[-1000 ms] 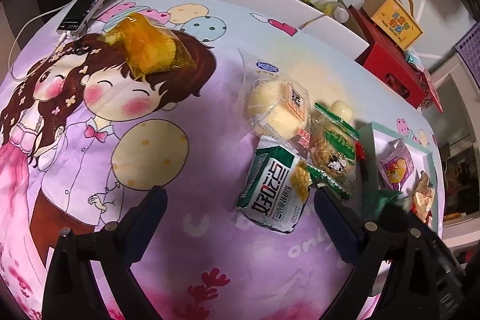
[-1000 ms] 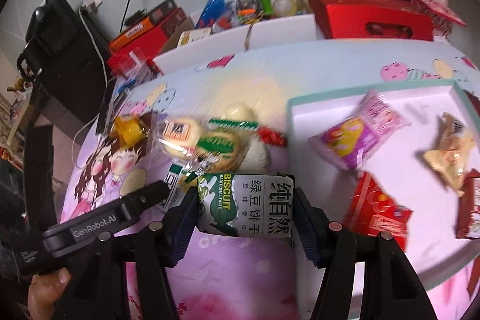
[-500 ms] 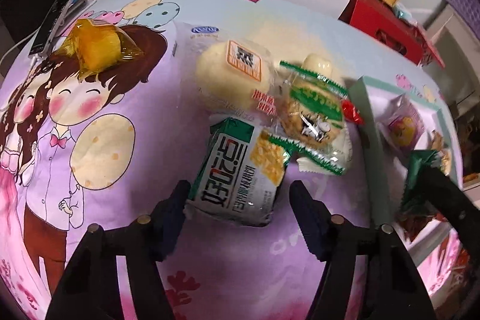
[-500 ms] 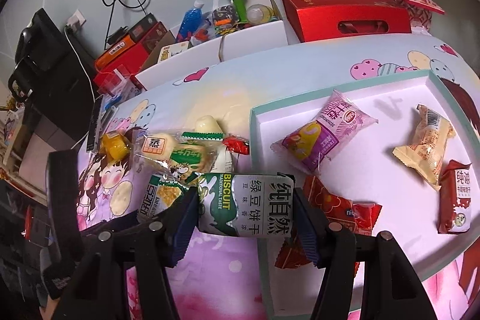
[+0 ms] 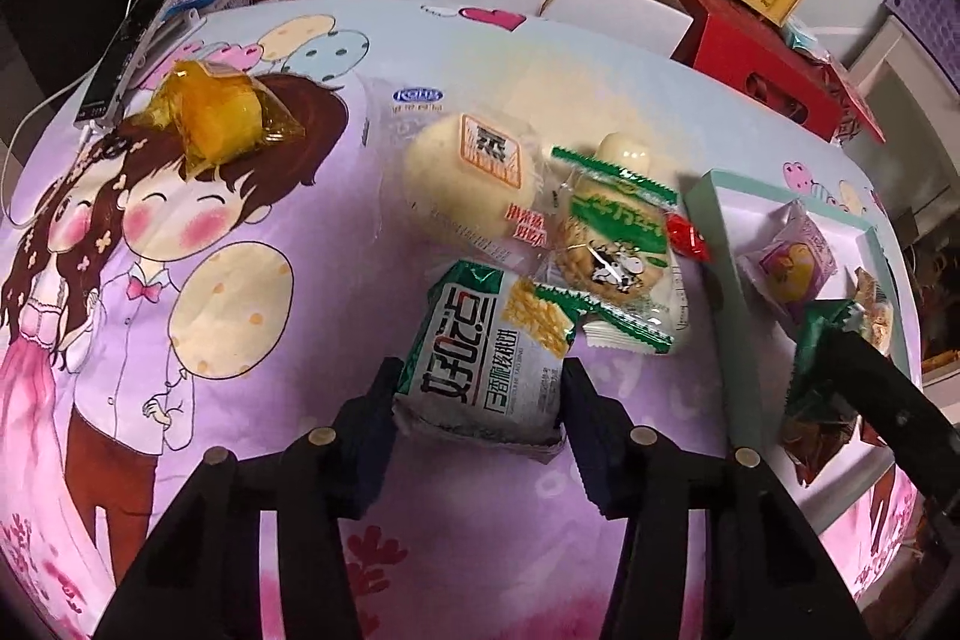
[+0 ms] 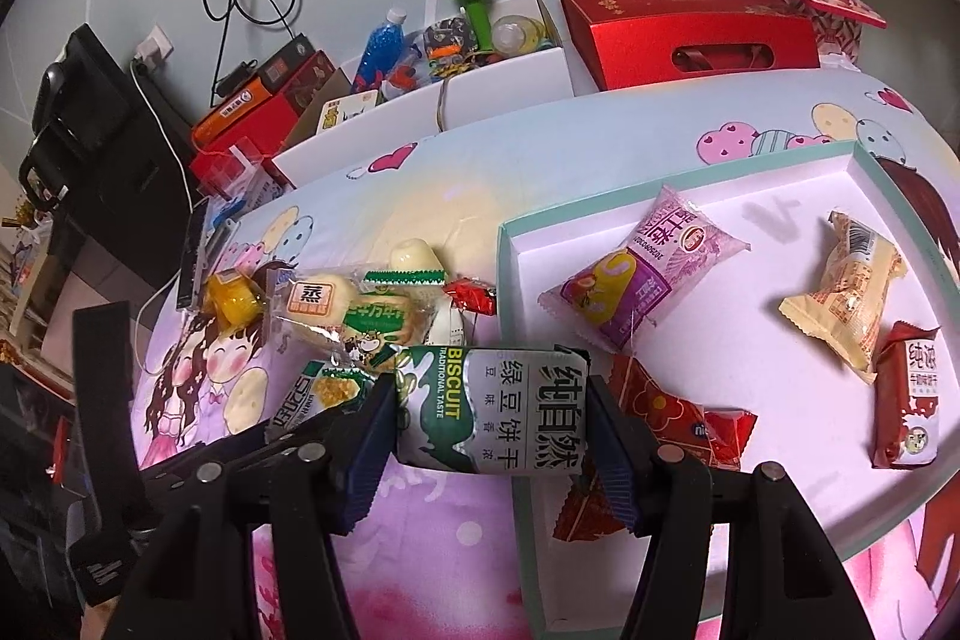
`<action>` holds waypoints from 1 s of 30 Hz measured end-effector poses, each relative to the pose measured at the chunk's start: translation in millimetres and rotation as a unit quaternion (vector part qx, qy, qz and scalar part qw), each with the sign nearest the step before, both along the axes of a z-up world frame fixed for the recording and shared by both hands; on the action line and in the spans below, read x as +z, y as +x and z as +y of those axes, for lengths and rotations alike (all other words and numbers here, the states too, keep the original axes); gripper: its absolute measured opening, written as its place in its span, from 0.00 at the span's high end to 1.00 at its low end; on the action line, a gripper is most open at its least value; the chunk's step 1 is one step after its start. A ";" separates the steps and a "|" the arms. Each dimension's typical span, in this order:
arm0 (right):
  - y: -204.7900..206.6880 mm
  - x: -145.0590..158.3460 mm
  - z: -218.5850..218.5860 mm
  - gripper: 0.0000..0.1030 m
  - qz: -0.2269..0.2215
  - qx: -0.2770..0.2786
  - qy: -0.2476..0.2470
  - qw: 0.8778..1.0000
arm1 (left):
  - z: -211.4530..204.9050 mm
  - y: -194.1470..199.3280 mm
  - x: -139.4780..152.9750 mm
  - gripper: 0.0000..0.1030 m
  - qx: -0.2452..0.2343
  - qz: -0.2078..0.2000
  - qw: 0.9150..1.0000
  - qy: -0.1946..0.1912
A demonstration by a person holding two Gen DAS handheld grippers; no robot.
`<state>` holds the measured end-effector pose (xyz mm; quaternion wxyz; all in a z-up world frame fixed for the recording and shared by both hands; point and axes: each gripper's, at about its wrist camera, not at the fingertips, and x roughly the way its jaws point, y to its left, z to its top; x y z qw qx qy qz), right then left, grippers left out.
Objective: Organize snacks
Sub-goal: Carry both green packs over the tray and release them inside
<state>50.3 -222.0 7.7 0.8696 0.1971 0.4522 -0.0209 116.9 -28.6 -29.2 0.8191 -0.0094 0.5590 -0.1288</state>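
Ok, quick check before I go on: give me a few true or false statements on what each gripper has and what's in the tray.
1. The right gripper holds a green biscuit pack. True.
2. The left gripper has nothing between its fingers. False: its jaws are closing around a green-and-white snack pack.
3. The yellow-wrapped snack lies in the tray. False: it lies on the cartoon cloth, away from the tray.
4. The purple packet lies in the tray. True.
5. The tray holds only one snack. False: several packets lie in it.
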 end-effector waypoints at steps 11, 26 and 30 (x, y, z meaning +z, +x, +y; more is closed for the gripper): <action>-2.9 4.9 -5.4 0.38 -0.008 -0.003 0.005 1.000 | 1.4 -8.6 11.1 0.49 0.000 -0.009 1.000 0.006; -6.2 9.1 -11.1 0.38 -0.016 -0.010 0.012 1.000 | 20.0 -12.9 25.8 0.49 0.032 -0.032 0.999 0.009; -8.6 12.3 -14.4 0.38 -0.021 -0.013 0.012 1.000 | 21.7 -14.4 34.9 0.49 0.034 -0.045 0.998 0.007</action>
